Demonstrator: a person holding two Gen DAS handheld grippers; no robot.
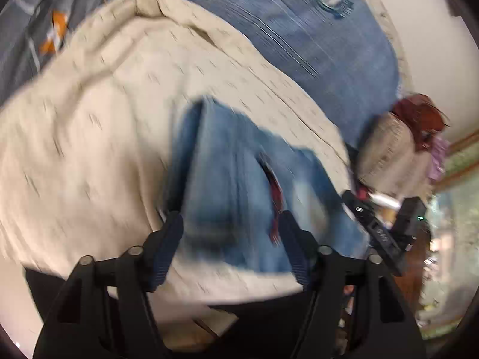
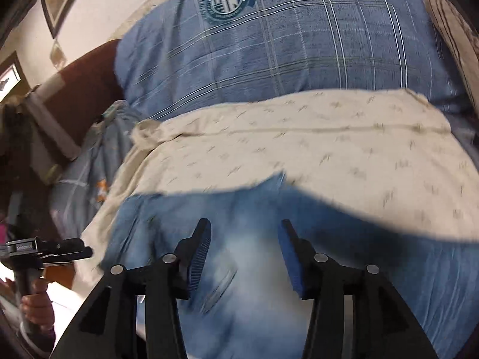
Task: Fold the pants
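Blue denim pants (image 1: 233,179) lie bunched on a cream patterned sheet (image 1: 98,137), blurred in the left wrist view. My left gripper (image 1: 230,218) hovers over their near end with its jaws apart, and no pad presses the cloth. In the right wrist view the pants (image 2: 299,269) spread wide across the lower frame, faded pale in the middle. My right gripper (image 2: 245,224) stands open just above that denim, its blue pads (image 2: 199,254) clear of it. The other gripper (image 2: 51,248) shows at the left edge, held by a hand (image 2: 36,299).
A large blue plaid pillow (image 2: 284,45) with a round crest lies beyond the cream sheet (image 2: 299,137). A grey-blue cover with an orange print (image 1: 54,33) is at the far left. A brown headboard (image 2: 86,74) and a beige and red cushion (image 1: 389,149) flank the bed.
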